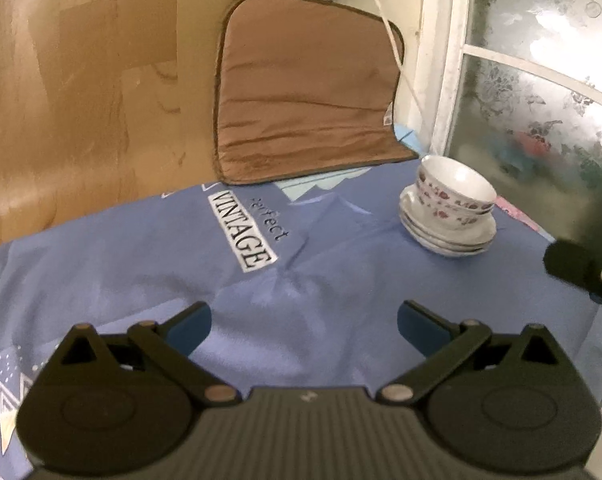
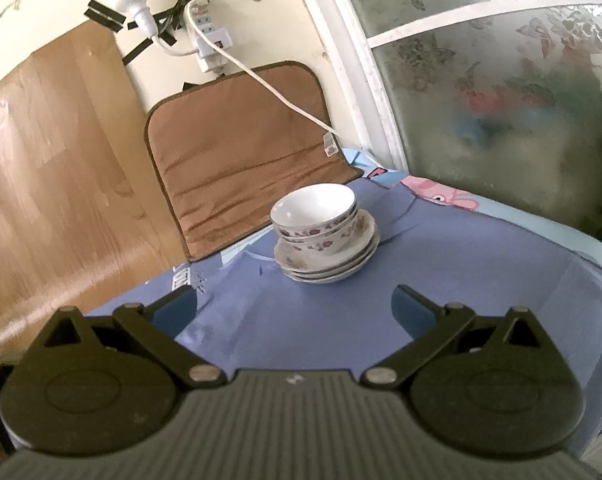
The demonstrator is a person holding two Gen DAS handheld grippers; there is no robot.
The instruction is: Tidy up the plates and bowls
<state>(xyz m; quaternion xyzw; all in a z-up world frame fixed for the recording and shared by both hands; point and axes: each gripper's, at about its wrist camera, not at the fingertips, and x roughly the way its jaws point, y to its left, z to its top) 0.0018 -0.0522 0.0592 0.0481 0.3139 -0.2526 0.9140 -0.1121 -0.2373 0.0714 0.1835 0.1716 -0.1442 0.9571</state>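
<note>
Bowls (image 2: pixel 315 216) sat nested on the plates (image 2: pixel 329 258), one stack on the blue cloth (image 2: pixel 301 320) near the brown cushion (image 2: pixel 241 152). Your left gripper (image 1: pixel 304 326) and right gripper (image 2: pixel 294 306) both stood released, nothing between the jaws, well apart from the stack. Leaving it untouched looked the best course, since any nudge could have tipped the bowls
</note>
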